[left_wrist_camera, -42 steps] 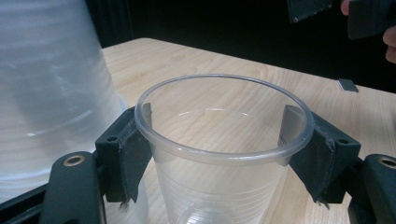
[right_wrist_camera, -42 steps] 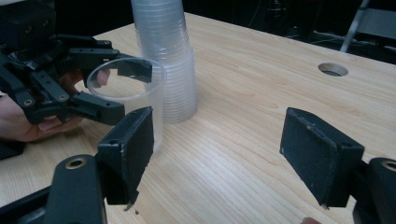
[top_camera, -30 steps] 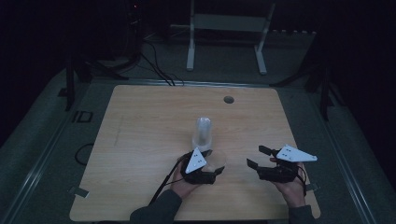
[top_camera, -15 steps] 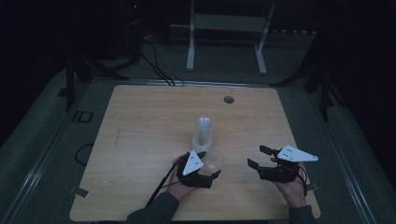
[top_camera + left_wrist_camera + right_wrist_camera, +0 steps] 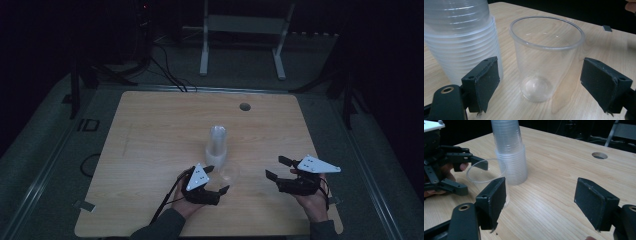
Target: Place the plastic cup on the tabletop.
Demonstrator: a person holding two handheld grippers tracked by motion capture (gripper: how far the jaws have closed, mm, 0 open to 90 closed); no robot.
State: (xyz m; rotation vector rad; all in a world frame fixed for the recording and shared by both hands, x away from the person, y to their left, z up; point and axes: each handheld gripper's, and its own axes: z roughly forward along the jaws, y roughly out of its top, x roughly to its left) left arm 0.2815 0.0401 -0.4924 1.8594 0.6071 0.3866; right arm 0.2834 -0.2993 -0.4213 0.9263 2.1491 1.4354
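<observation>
Lower centre of the high view: 1 clear cup [image 5: 546, 57] upright on the worktop [image 5: 150, 130] beside the stack of cups [image 5: 217, 145], between open left gripper [image 5: 541, 80] fingers; best closed gently mid-wall, right gripper [image 5: 276, 167] open, apart.

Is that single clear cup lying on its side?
No: in the left gripper view the single clear cup stands upright on the table, mouth up, between the open jaws of the left gripper, beside the stack of cups.
</observation>
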